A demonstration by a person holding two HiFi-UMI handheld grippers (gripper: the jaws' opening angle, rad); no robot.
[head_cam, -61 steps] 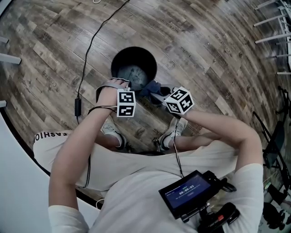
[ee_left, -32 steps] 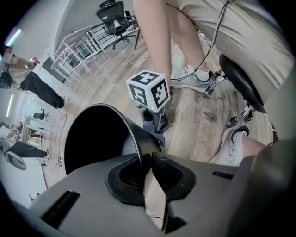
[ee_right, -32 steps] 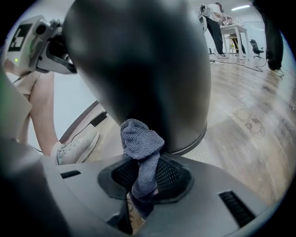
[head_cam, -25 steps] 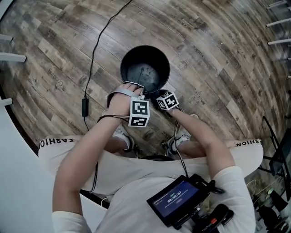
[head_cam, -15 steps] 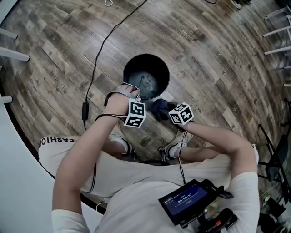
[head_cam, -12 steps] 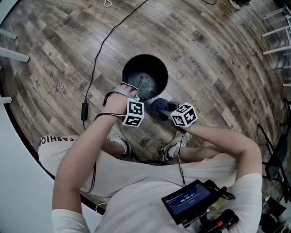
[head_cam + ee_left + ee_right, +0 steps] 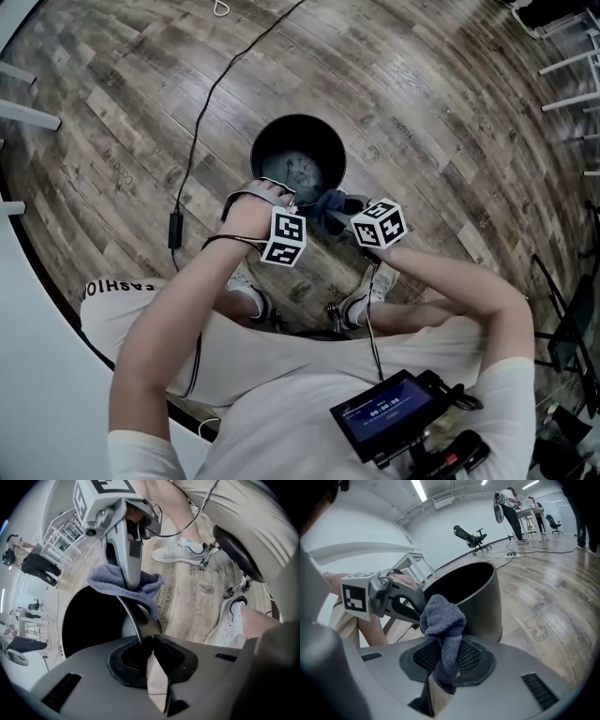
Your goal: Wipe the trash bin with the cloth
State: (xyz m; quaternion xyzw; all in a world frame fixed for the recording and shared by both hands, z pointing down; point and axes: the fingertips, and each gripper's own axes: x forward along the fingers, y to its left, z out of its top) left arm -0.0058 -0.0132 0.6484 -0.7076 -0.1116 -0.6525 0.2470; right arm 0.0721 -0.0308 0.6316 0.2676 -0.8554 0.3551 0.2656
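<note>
The black bin (image 7: 270,139) stood upright on the wood floor (image 7: 450,122), just above the middle of the head view, with a thin cable (image 7: 197,103) trailing across the boards to its left. The left gripper (image 7: 286,195) pointed steeply down at the lower edge of the bin. In the left gripper view its jaws (image 7: 149,644) had just been closing, and now pinched the bin's thin rim (image 7: 136,620), one pad inside the wall and one outside. The right gripper (image 7: 336,208) came in from the lower right, with its jaws pressed on the blue-grey cloth (image 7: 328,204). In its own view, the cloth (image 7: 443,618) rose from between the pads (image 7: 445,663) in a bunched fold, in front of the bin's outer wall (image 7: 476,597). There the left gripper (image 7: 412,603) showed at the left of the frame, on the rim. From the left gripper view, the cloth (image 7: 149,587) lay draped over the rim at the top of the bin's dark opening, under the right gripper's tips (image 7: 132,581). The person's two shoes (image 7: 242,281) rested on the floor below the bin.
</note>
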